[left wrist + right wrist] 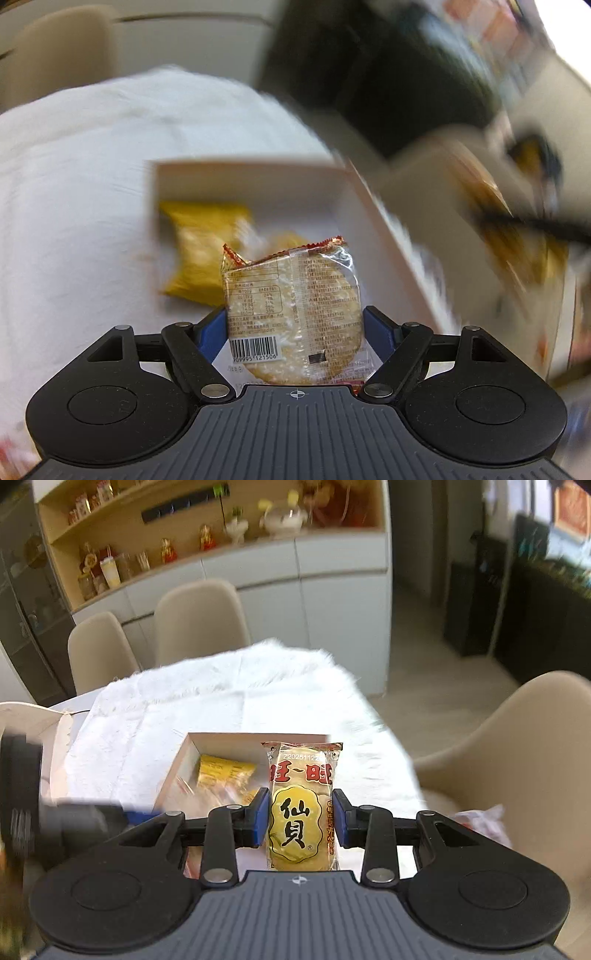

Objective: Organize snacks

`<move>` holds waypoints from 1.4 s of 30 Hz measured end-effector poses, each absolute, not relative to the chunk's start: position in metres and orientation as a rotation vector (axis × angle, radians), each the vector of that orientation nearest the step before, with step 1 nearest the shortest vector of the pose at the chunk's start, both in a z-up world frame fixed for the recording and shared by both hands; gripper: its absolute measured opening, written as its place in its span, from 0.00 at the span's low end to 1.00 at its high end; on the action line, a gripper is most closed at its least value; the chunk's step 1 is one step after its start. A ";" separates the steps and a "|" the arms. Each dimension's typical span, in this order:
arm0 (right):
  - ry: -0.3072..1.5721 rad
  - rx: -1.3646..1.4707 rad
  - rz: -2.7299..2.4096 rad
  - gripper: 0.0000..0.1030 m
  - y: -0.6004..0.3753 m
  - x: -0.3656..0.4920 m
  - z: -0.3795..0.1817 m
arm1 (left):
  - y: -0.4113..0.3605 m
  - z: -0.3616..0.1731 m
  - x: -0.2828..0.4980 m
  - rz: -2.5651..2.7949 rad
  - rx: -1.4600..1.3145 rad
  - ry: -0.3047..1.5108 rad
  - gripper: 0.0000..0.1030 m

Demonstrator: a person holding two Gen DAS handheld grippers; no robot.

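My left gripper (295, 325) is shut on a clear-wrapped round rice cracker packet (293, 314), back side with barcode facing me, held above the near edge of an open cardboard box (243, 177). A yellow snack packet (203, 251) lies inside the box. My right gripper (301, 816) is shut on a yellow rice cracker packet (301, 805) with red and black Chinese print, held upright in front of the same box (258, 738), which holds yellow packets (225, 771). The other gripper (55, 819) shows blurred at the left.
The box sits on a white fluffy cloth (221, 690) over the table. Beige chairs stand at the far side (199, 620) and at the right (517, 760). A cabinet with shelves of ornaments (221, 535) is behind. A blurred box flap (424, 177) is at right.
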State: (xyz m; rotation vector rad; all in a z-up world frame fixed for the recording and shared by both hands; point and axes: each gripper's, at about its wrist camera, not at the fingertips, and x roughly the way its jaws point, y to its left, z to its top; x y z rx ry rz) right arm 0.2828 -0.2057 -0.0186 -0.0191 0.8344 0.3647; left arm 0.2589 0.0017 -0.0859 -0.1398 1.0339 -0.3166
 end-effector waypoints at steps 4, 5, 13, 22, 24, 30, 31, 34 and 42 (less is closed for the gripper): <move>1.004 0.038 0.438 0.38 -0.173 0.353 -0.052 | -0.025 -0.090 0.257 -0.320 0.105 0.941 0.82; 1.028 0.050 0.422 0.38 -0.169 0.365 -0.057 | -0.024 -0.087 0.257 -0.293 0.107 0.911 0.81; 0.917 0.012 0.362 0.63 -0.194 0.350 -0.047 | 0.043 -0.075 0.246 -0.238 -0.341 0.939 0.78; 0.820 -0.144 0.368 0.69 -0.167 0.266 -0.041 | 0.152 -0.060 0.130 0.011 -0.602 0.848 0.75; 0.788 -0.190 0.402 0.73 -0.147 0.242 -0.040 | 0.182 -0.059 0.098 0.152 -0.617 0.837 0.75; 0.907 -0.158 0.636 0.83 -0.072 0.193 -0.060 | 0.239 -0.074 0.008 0.341 -0.725 0.804 0.75; 0.952 -0.154 0.681 0.83 -0.057 0.189 -0.067 | 0.242 -0.078 0.000 0.345 -0.738 0.809 0.75; 1.010 -0.181 0.746 0.83 -0.011 0.175 -0.081 | 0.244 -0.093 -0.026 0.345 -0.790 0.806 0.74; 0.989 -0.350 0.728 0.83 0.068 0.163 -0.115 | 0.234 -0.104 -0.062 0.308 -0.870 0.796 0.72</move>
